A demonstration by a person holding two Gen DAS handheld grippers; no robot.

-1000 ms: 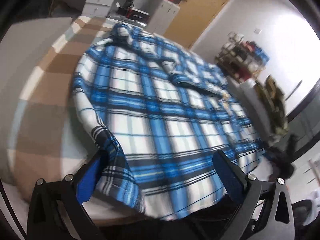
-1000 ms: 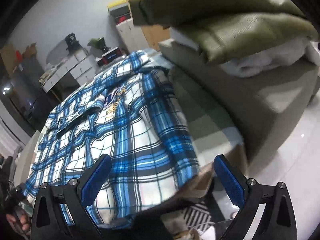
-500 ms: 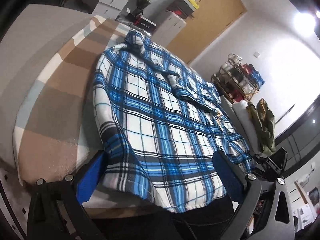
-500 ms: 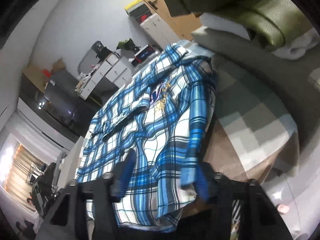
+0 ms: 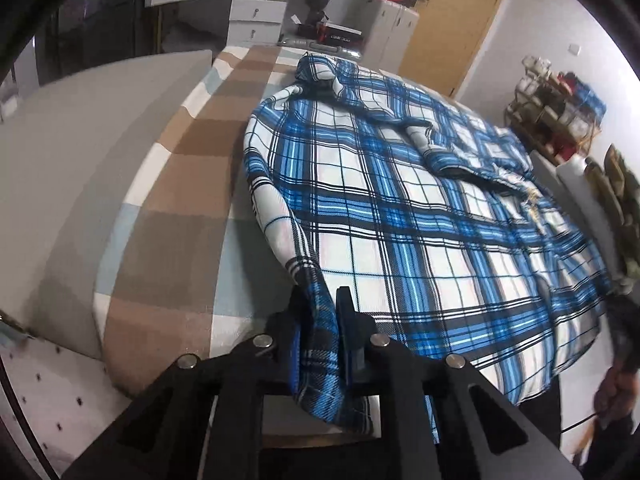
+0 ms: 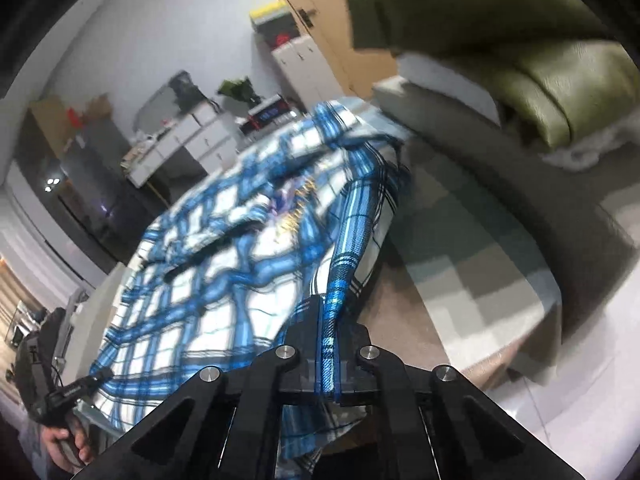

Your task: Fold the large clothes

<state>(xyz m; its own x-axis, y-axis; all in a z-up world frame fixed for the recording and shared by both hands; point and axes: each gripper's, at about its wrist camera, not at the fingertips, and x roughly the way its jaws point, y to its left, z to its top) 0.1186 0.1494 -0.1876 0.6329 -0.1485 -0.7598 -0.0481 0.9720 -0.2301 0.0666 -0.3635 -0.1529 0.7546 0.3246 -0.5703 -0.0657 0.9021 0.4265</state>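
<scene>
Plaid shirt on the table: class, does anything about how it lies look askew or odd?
Yes. The plaid shirt lies skewed, its near hem overhanging the checked table, and a sleeve lies rumpled across it.

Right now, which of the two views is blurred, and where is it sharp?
Right wrist view: the plaid shirt is smeared by motion blur, only the right gripper is sharp. Left wrist view: mostly crisp; fisheye bends the bed edges.

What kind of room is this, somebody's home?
Probably a lived-in room at home: a plaid shirt spread on a checked cover, white drawers along the wall, a wooden door and a cluttered shelf.
</scene>
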